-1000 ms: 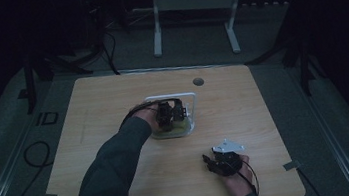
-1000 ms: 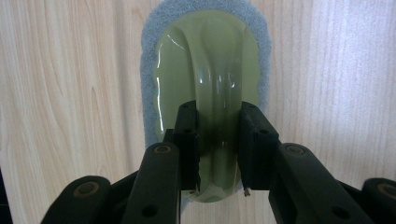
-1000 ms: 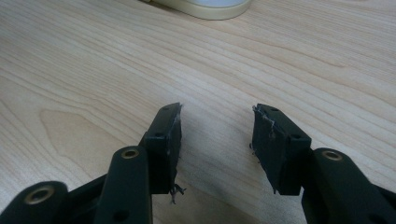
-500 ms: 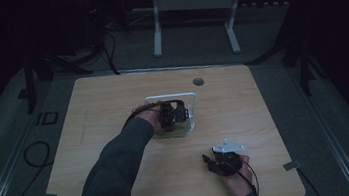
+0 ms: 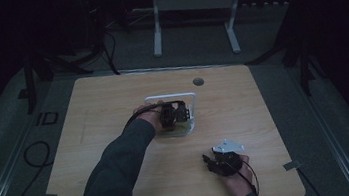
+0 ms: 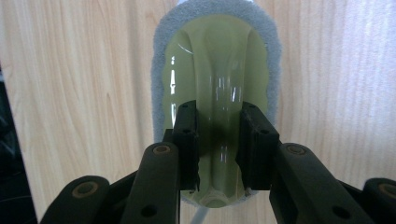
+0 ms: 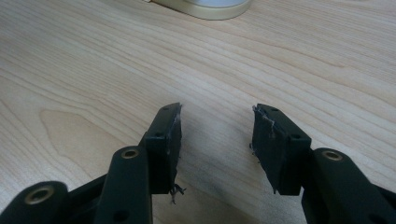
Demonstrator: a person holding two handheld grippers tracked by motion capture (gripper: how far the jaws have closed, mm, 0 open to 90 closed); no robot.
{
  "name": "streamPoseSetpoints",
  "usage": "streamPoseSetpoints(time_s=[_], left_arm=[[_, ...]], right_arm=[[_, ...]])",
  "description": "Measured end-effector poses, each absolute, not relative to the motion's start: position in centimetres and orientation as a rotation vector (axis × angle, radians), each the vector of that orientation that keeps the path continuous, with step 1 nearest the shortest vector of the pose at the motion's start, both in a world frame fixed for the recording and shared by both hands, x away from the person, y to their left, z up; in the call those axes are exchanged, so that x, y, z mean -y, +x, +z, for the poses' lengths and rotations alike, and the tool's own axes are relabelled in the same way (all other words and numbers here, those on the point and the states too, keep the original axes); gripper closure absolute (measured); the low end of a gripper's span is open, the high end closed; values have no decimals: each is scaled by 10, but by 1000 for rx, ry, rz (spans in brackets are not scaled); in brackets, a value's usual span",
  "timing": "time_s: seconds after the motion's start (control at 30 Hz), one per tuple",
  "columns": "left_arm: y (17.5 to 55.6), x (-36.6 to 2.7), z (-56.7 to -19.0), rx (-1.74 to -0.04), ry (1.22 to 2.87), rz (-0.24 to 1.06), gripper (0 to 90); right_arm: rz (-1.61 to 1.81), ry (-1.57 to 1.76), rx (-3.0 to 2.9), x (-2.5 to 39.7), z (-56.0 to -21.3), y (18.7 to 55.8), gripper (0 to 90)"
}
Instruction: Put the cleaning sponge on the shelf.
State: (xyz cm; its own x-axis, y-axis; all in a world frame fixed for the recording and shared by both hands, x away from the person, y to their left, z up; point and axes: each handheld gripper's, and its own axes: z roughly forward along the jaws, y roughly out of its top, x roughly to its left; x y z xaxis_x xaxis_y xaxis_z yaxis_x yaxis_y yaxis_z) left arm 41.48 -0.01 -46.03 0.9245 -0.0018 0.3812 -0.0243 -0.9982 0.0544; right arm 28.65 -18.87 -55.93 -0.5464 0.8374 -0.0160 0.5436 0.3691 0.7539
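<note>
Dim room, wooden bench (image 5: 113, 110) lit from above in the high view. Left gripper (image 5: 174, 114) was out near the bench's middle, left forearm in a dark sleeve (image 5: 116, 175) reaching in from the bottom edge. It sat over a pale yellow-green scrubber (image 5: 180, 126) that lay on the bench just in front of a white frame-like stand (image 5: 171, 98); what that stand was, could not tell.

Left gripper view: left gripper (image 6: 219, 144) pointed down at the scrubber (image 6: 219, 74), an oval, glossy green plastic body with a raised ridge handle along its length and a grey sponge rim (image 6: 163, 56) around it. The two black jaws straddled the ridge handle, one each side, pads right against it or very nearly so; looked like pinching the handle, though full contact was hard to confirm. The scrubber lay flat on the wood grain.

Right gripper (image 5: 224, 160) was near the front right of the bench in the high view, well apart from the left one, held by the right hand (image 5: 240, 175), grey three-cornered plate on top, cable trailing back toward the person.

Right gripper view: right gripper (image 7: 215, 140) jaws spread wide, nothing between them, bare wood below. Pads looked worn, frayed bits hanging off the edges. A pale rounded edge (image 7: 205, 7) at the top of that view, on the bench, well ahead of the jaws; too cropped to identify.

Floor past the bench dark, with white stand legs (image 5: 193, 20) and cables (image 5: 33, 155).
</note>
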Motion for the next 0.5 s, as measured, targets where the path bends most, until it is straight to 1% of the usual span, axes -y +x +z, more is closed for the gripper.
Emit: streamPoseSetpoints(time_s=[0.27,0.5], left_arm=[[415,2,-465,-7,3006,696,713],[417,2,-466,-29,2996,714,716]], right_arm=[[1006,1202,-2237,189,-559,286,518],[1006,1202,-2236,189,-559,286,518]])
